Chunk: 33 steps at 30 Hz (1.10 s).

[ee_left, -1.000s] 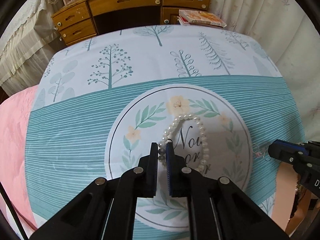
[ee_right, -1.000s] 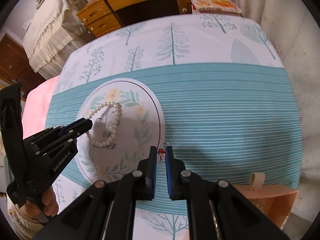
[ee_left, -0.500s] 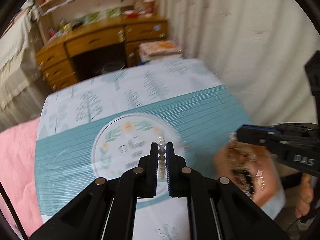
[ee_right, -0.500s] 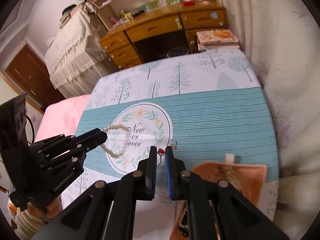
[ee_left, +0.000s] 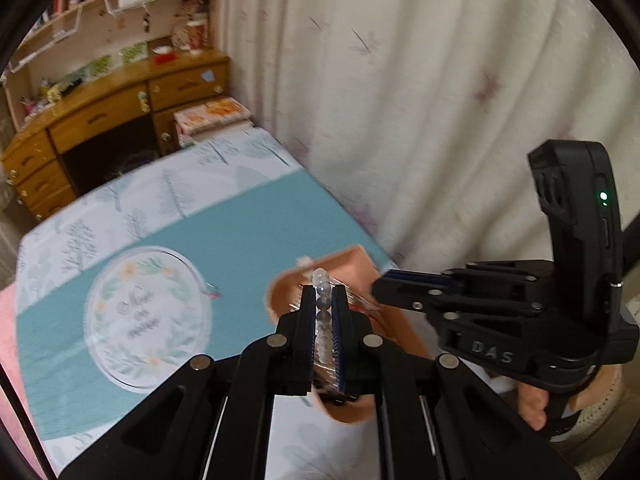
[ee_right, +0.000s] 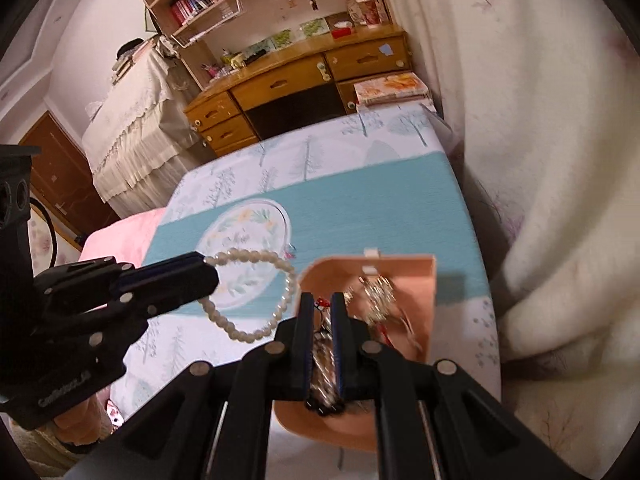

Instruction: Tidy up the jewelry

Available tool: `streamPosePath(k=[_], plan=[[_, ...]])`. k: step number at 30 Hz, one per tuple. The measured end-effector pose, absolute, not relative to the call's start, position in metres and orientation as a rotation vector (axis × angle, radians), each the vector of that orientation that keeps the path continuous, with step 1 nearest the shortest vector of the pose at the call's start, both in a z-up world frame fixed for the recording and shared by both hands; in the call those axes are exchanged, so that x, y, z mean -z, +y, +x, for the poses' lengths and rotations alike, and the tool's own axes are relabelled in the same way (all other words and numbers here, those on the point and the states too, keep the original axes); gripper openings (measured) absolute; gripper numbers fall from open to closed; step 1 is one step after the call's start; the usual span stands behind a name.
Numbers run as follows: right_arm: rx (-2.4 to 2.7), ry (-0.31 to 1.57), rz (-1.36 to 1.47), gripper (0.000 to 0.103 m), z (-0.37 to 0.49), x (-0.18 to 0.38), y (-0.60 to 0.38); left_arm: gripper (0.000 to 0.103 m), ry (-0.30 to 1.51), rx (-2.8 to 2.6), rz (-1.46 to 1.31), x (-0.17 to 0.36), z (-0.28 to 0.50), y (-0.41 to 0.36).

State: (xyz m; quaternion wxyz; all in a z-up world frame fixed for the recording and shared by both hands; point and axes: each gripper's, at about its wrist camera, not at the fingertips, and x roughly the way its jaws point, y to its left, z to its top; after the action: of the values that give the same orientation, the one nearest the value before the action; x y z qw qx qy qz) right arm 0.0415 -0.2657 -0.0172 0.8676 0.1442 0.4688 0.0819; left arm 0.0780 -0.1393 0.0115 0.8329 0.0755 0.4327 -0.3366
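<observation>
both grippers are carrying jewelry toward the open peach-coloured jewelry box (ee_right: 416, 280), which sits at the near right corner of the worktop (ee_right: 380, 200); the step in hand looks like the drop-off.

the left gripper (ee_left: 323, 296) has its fingers closed down on the pearl bracelet (ee_right: 256, 292), pinching a few beads while the rest of the loop hangs free in the air just beside the box's left wall, as the right wrist view shows. in its own view the beads line up between the fingers directly over the box.

the right gripper (ee_right: 320, 300) has its fingers drawn nearly together around a small piece with a red bead (ee_right: 321, 302), likely an earring, though it is too small to be sure. it is held above the box interior, where a gold-toned tangle of other jewelry (ee_right: 378, 292) already lies, and dark beads show at the near end.

next, i judge, each gripper needs to lower into the box and spread its fingers. the hanging loop should clear the left wall first, or it may drape over the rim.
</observation>
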Motion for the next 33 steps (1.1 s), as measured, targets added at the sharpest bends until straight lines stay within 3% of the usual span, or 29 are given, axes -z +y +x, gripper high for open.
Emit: streamPosePath(k=[5,7,8,12,14,29,33], plan=[[-0.175,1.055,0.284,0.009,0.038,0.038,-0.267,0.008,0.993,0.733,0.186,0.018,0.065,-0.157],[-0.180,1.103,0.297,0.009,0.039,0.049,-0.267,0.027,1.008,0.712,0.202,0.028,0.063,-0.159],[-0.184,1.127,0.303,0.009,0.040,0.055,-0.267,0.045,1.010,0.698,0.203,0.031,0.061,-0.158],[-0.179,1.142,0.324,0.018,0.039,0.064,-0.267,0.070,1.000,0.630,0.182,0.040,0.064,-0.143],[-0.182,1.143,0.327,0.021,0.038,0.066,-0.267,0.071,1.000,0.603,0.165,0.043,0.066,-0.135],[-0.201,1.141,0.254,0.022,0.043,0.064,-0.247,0.072,0.989,0.458,0.141,0.057,0.079,-0.082],[-0.207,1.136,0.239,0.022,0.048,0.061,-0.242,0.077,0.974,0.408,0.130,0.056,0.083,-0.066]])
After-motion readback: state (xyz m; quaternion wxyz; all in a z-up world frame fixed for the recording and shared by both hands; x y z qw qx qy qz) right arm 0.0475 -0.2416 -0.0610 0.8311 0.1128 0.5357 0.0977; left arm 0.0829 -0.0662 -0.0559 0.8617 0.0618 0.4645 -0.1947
